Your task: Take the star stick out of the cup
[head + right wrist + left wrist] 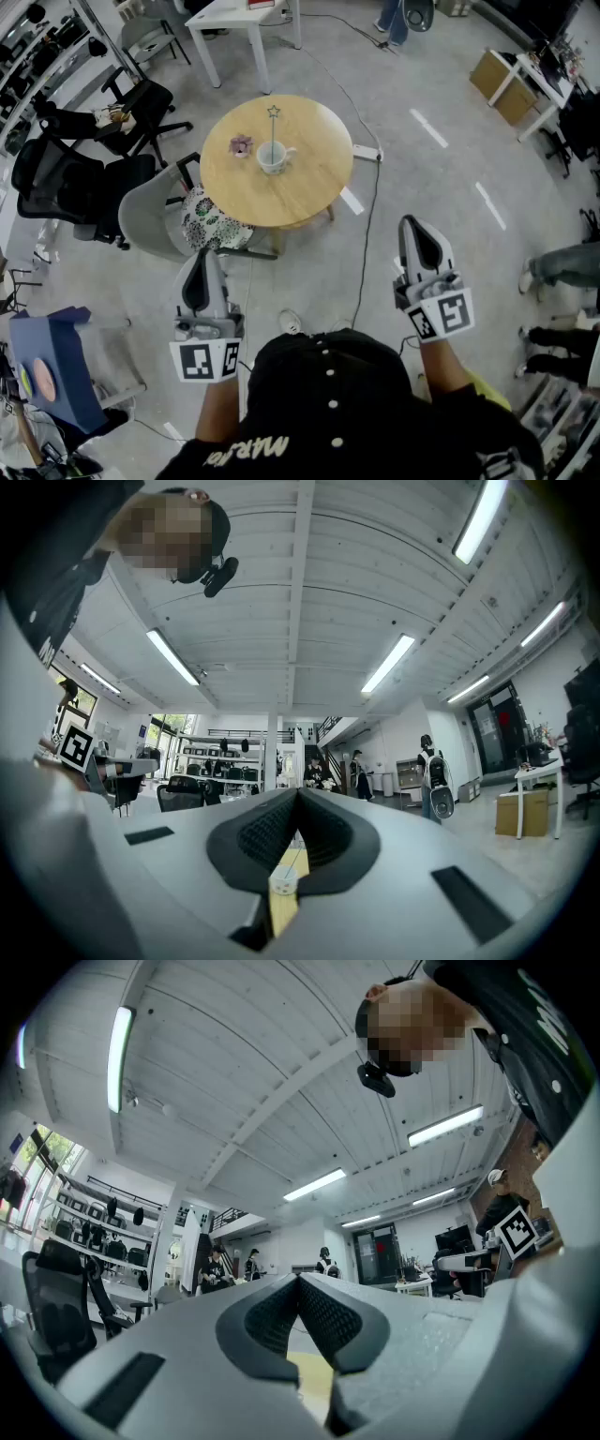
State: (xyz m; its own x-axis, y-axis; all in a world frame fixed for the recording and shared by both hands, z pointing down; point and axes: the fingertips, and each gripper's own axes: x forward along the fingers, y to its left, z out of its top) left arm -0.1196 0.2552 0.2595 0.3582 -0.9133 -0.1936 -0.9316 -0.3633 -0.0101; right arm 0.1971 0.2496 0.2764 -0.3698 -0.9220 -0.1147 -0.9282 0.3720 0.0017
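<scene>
Standing in the cup [274, 160], upper centre, is the stick [273, 127]. Left gripper [202, 256] and right gripper [413, 226] below: jaws together, empty.

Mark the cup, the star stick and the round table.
cup [271, 167]: head view, on its white near wall.
star stick [274, 133]: head view, midway up the thin shaft.
round table [311, 186]: head view, bare wooden top right of the cup.
</scene>
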